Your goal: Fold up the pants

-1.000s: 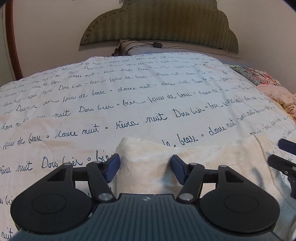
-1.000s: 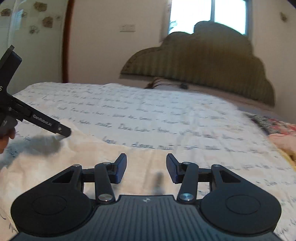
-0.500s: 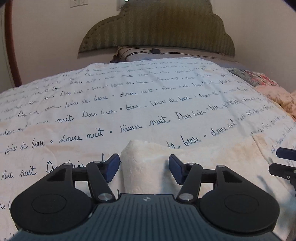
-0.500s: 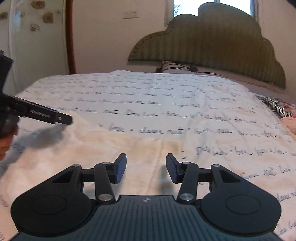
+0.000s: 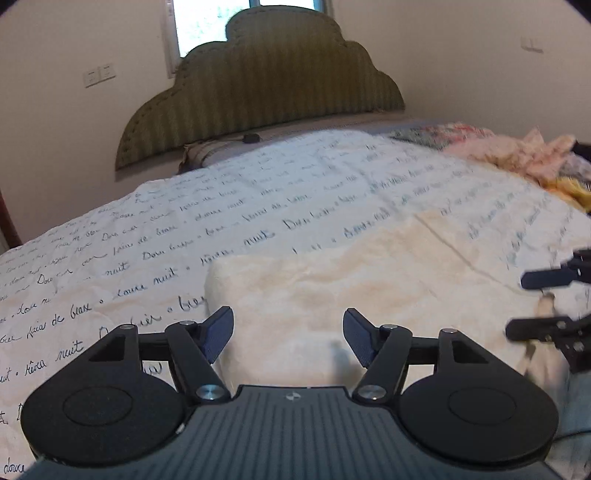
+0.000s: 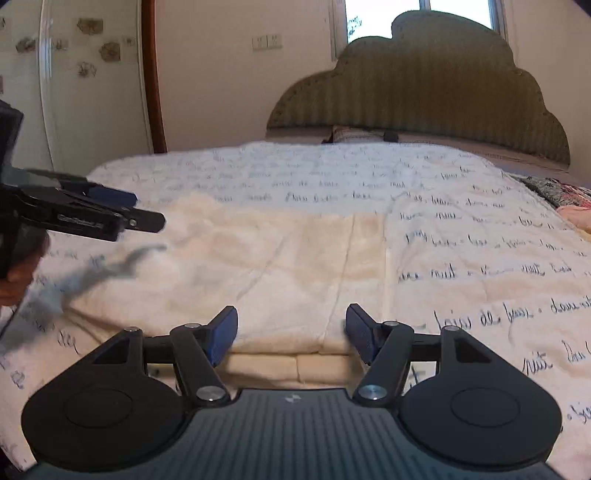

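The pants (image 6: 295,251) – cream, fleecy – are laid flat across the near part of the bed, on top of the bedspread (image 6: 461,229), and are seen folded over: a doubled edge is stacked at the near side in the right wrist view, just under the right gripper (image 6: 291,332). A seam line is seen running front to back thru the cloth, right of centre. In the left wrist view the pants (image 5: 351,280) are spread from the middle toward the right, w/ a rounded corner at the left.

The right gripper's jaws are spread and have just been opening; the folded edge lies below and between the blue pads (image 6: 223,332), but no pinch on the cloth is shown. The left gripper (image 5: 288,339) is likewise held w/ jaws apart, just widened, above the pants' left part – nothing is clamped. In the right wrist view the left gripper (image 6: 144,212) is seen from the side at the left edge, above the cloth, w/ a shadow cast below it and part of a hand (image 6: 18,273) behind it. The right gripper (image 5: 535,302) is blurred at the right edge of the left wrist view.

The bedspread is white w/ dark handwritten script. Beyond it: a green scalloped headboard (image 6: 424,85), a pillow (image 6: 354,134), a window (image 6: 384,11). Crumpled pink and yellow fabric (image 5: 517,155) is piled at the bed's far right.
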`<state>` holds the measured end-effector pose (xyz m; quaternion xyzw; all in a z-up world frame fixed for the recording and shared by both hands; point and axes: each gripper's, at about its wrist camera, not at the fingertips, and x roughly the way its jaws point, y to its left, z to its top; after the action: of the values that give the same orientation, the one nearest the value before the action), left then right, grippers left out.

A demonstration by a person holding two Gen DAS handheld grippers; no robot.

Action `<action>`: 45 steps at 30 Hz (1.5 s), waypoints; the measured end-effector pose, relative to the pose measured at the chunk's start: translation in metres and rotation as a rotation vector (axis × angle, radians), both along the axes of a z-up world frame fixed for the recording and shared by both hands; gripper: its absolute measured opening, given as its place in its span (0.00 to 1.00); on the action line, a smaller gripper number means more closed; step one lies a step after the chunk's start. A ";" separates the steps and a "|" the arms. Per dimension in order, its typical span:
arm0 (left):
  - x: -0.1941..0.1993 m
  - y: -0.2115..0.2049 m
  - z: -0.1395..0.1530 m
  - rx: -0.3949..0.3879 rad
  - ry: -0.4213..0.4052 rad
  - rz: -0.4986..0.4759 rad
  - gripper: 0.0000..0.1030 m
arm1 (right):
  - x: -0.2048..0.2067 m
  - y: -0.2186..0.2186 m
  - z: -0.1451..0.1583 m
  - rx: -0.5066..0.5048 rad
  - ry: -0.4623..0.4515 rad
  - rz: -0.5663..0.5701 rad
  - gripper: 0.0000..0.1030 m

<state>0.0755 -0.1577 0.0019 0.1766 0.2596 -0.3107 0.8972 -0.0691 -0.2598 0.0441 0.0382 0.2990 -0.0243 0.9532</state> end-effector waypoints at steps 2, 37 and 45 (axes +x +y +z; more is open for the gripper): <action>-0.005 -0.005 -0.024 0.092 0.001 0.007 0.70 | 0.000 -0.004 -0.011 -0.012 0.010 -0.019 0.63; 0.059 -0.027 -0.026 0.032 0.072 0.059 0.67 | 0.114 -0.028 -0.021 0.080 0.150 -0.132 1.00; 0.044 -0.020 -0.027 0.051 0.063 0.078 0.68 | 0.105 -0.029 -0.024 0.070 0.133 -0.102 1.00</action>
<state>0.1194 -0.1772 -0.0253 0.1794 0.3022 -0.2741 0.8952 0.0363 -0.2887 0.0206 0.0853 0.3600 -0.0650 0.9268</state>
